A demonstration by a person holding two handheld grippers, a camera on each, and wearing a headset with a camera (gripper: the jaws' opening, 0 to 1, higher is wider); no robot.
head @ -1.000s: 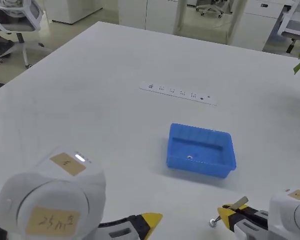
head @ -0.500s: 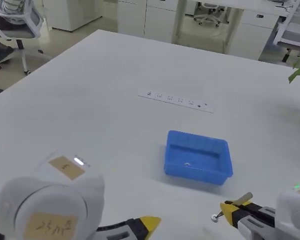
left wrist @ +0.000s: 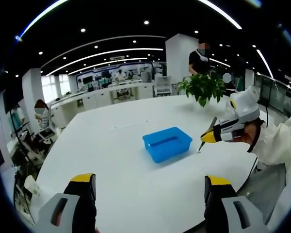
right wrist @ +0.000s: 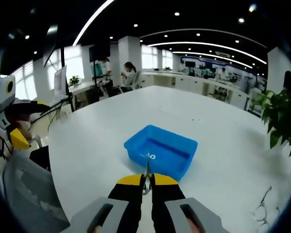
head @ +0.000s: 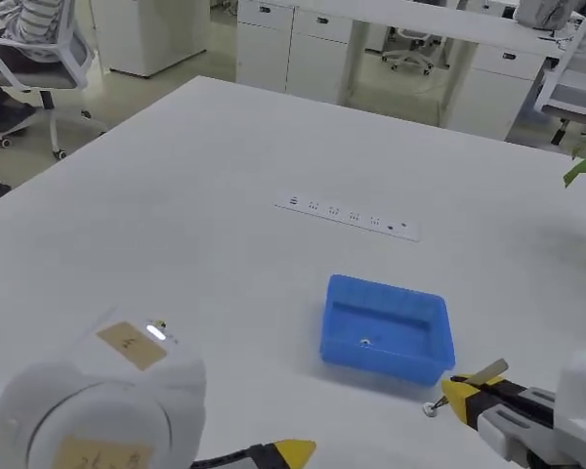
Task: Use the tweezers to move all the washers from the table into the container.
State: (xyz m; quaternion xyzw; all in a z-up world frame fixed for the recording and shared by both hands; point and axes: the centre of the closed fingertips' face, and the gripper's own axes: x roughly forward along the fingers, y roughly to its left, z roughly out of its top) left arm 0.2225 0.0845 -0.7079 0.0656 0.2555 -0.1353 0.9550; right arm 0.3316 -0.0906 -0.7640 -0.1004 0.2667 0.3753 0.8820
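Observation:
The blue container (head: pixel 386 332) sits on the white table with one washer (head: pixel 364 342) inside. My right gripper (head: pixel 461 389) is just right of its near corner, shut on thin metal tweezers (right wrist: pixel 147 170). A small washer (head: pixel 430 408) sits at the tweezers' tip, above the table beside the container's front edge. In the right gripper view the tweezers point at the container (right wrist: pixel 160 150). My left gripper (left wrist: pixel 149 182) is open and holds nothing, well back from the container (left wrist: pixel 167 143). The right gripper (left wrist: pixel 218 133) comes in from the right of that view.
A row of sockets (head: pixel 347 215) is set into the table beyond the container. A potted plant (right wrist: pixel 281 116) stands at the table's right side, with a thin wire object (right wrist: pixel 262 206) lying near it. Office chairs (head: pixel 29 59) and cabinets lie past the far edge.
My right gripper has carried the tweezers and washer closer to the container's near right corner. The head camera has tilted, shifting the whole picture. The left gripper stays open.

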